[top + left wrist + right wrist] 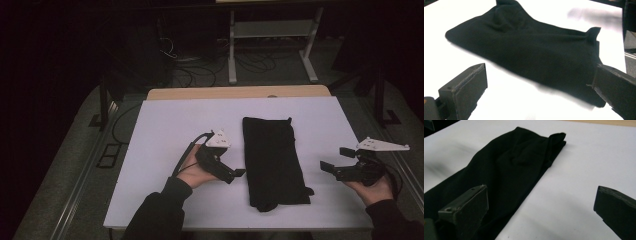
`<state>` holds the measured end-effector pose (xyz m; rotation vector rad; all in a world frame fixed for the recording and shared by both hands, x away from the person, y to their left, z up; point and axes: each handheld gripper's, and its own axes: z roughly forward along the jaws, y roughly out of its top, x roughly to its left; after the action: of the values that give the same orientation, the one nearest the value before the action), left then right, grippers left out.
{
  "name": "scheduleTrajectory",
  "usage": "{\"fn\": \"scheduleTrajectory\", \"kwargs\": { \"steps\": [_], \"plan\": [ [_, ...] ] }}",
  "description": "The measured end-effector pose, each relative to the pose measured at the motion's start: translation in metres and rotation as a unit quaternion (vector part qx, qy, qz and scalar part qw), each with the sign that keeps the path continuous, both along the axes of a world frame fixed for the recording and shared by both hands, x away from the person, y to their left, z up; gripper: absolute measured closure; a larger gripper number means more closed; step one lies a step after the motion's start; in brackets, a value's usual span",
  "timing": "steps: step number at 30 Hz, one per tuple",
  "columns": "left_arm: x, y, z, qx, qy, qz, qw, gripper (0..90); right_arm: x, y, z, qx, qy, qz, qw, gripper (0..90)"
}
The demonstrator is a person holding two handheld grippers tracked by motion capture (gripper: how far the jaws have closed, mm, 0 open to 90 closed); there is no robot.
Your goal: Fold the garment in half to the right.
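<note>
A black cloth (272, 160) lies folded into a long strip down the middle of the white table (165, 125). My left gripper (237, 175) rests low just left of the strip's near half, open, its jaws pointing at the cloth's edge. In the left gripper view the cloth (529, 50) lies beyond the spread jaws of the left gripper (537, 72). My right gripper (334, 158) hovers open to the right of the cloth, well apart from it. The right gripper view has the cloth (506, 170) running past its left jaw, the right gripper (541, 191) empty.
A wooden strip (240, 92) borders the table's far edge. Behind it on the floor stand a white frame (272, 30) and loose cables (200, 65). Bare table surface lies to both sides of the cloth.
</note>
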<state>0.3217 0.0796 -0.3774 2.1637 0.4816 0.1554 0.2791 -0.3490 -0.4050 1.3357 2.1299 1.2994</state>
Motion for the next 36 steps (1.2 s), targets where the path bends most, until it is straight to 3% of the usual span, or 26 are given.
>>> {"fn": "scheduleTrajectory", "kwargs": {
  "steps": [14,23,36],
  "plan": [
    [-0.002,0.038,-0.004,-0.014,-0.004,0.034,0.9993,0.0,-0.012,0.005,-0.004,-0.002,-0.002,0.016,0.9999,0.0],
    [-0.006,0.063,-0.005,-0.029,-0.008,0.063,0.9976,0.0,-0.015,0.010,-0.009,-0.008,0.004,0.029,0.9996,0.0],
    [-0.014,0.095,-0.018,-0.025,-0.008,0.089,0.9956,0.0,-0.016,0.011,-0.010,-0.010,0.006,0.031,0.9994,0.0]
  ]
}}
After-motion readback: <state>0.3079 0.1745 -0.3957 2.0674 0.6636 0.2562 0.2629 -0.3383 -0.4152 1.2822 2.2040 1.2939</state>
